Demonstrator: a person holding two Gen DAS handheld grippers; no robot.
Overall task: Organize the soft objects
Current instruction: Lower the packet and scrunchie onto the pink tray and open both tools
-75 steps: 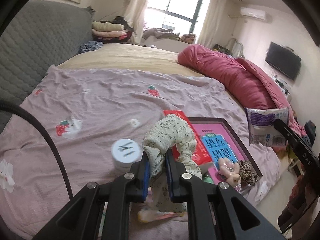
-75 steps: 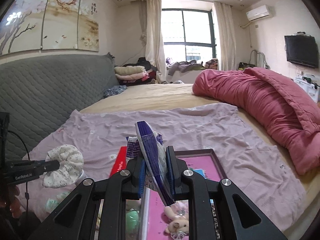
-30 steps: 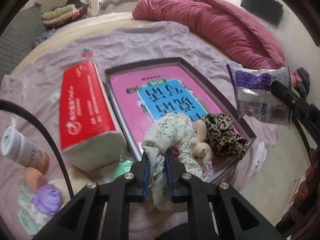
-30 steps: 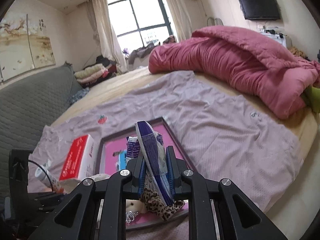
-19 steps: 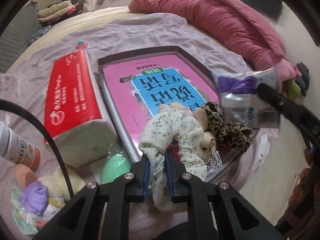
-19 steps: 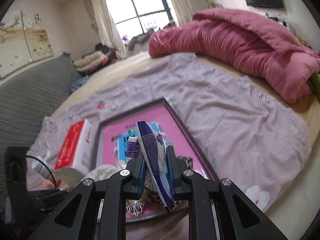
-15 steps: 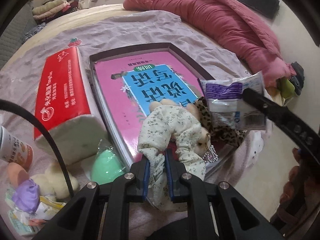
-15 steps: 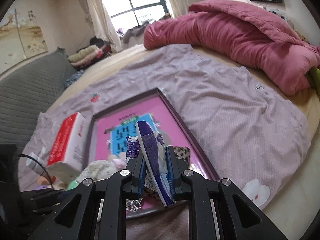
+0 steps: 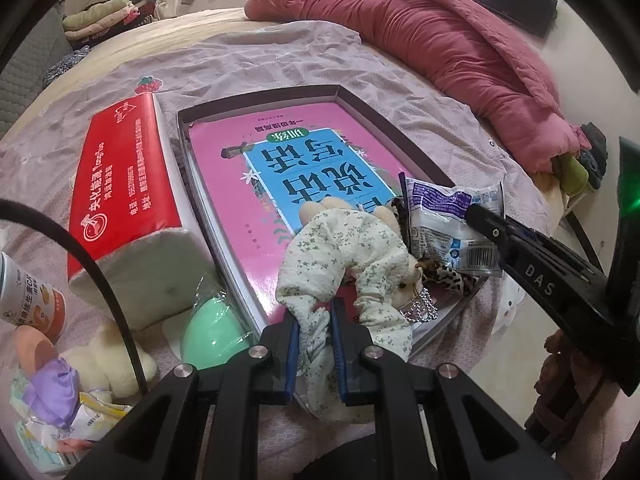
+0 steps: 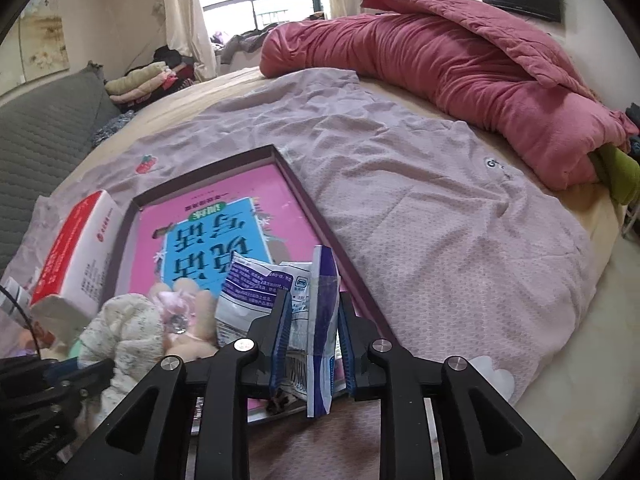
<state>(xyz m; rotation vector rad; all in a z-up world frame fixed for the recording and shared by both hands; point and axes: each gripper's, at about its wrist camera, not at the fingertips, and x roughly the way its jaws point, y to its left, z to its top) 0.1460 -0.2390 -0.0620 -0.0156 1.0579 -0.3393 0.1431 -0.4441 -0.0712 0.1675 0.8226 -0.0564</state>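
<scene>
We hold the scrunchie (image 9: 344,248) clamped in the left tongs (image 9: 314,344), over the tray (image 9: 404,136) at its 6 o'clock end. The right tongs (image 10: 312,344) are opening around the packet (image 10: 276,292), which sits loosely between them at the tray's 5 o'clock corner. Lower gently and release inside the rim; a plush (image 9: 408,280) and leopard scrunchie (image 9: 444,276) crowd that end. A tissue pack (image 9: 124,184) lies at 9 o'clock.
</scene>
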